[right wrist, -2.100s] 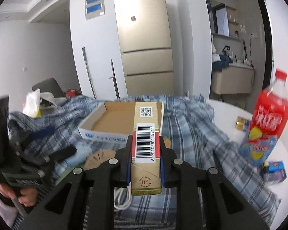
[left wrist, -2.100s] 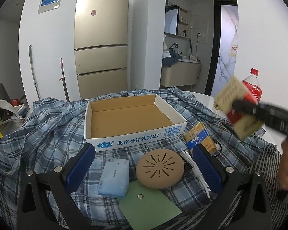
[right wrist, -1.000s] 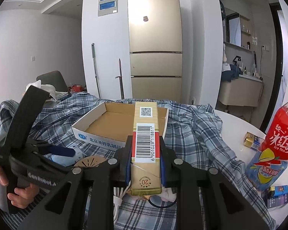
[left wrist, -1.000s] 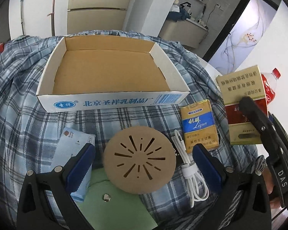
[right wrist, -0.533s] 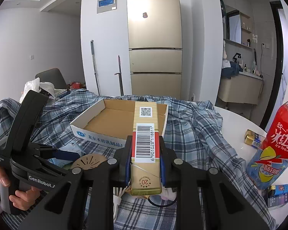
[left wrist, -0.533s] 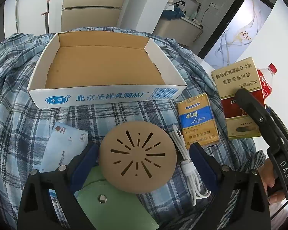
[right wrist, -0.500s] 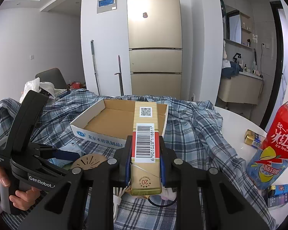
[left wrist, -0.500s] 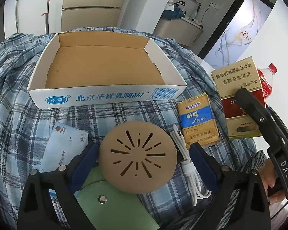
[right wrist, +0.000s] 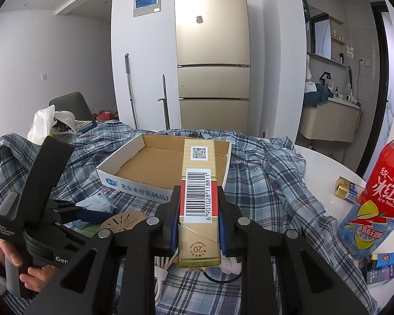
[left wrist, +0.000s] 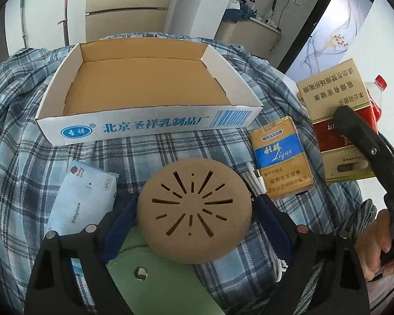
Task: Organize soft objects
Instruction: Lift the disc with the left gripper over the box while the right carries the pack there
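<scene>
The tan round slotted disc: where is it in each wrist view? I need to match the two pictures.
Left wrist view: tan round disc sits low and centre, between the left tongs' blue pads.
Right wrist view: same disc shows low and left of centre, a thin edge-on sliver beside the left tongs.
Shared landmark: the open cardboard box lies just beyond it in both.

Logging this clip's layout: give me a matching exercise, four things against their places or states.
Things:
1. red-and-gold carton
2. round tan disc
3. cardboard tray
4. blue-and-gold pack

States:
A. nothing inside
B. lying flat on the plaid cloth, right of the disc
C. between the left gripper fingers
D. clamped in the right gripper

Pairs: 1-D, 2-C, 3-A, 4-B
</scene>
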Demonstrator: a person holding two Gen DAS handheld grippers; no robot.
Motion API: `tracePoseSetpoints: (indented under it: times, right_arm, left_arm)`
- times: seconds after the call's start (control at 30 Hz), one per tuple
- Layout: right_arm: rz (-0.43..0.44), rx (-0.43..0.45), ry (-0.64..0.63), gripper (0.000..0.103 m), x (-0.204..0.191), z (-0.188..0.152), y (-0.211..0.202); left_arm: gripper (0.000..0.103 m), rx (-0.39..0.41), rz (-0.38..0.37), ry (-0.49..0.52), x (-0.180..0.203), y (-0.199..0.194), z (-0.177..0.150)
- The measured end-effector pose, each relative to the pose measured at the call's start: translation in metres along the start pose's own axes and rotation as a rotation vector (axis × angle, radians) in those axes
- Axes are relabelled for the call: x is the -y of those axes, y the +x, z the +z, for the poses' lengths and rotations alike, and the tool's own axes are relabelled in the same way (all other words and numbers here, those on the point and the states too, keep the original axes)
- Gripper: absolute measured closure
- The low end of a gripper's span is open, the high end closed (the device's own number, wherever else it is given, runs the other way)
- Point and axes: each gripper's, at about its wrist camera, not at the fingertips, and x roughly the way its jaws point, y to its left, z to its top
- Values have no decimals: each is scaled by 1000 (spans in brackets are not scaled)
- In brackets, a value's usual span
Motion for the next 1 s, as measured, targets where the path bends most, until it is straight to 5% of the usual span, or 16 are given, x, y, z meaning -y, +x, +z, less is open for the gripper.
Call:
tracePoseSetpoints:
  times: [0.4, 1.0]
  right_arm:
    - [6, 2, 3, 82, 1, 0, -1]
    - [12, 58, 7, 82, 3, 0, -12]
  left_arm:
    - [20, 44, -16, -23, -8, -9, -1]
    - [20, 591, 140, 216, 40, -101, -32]
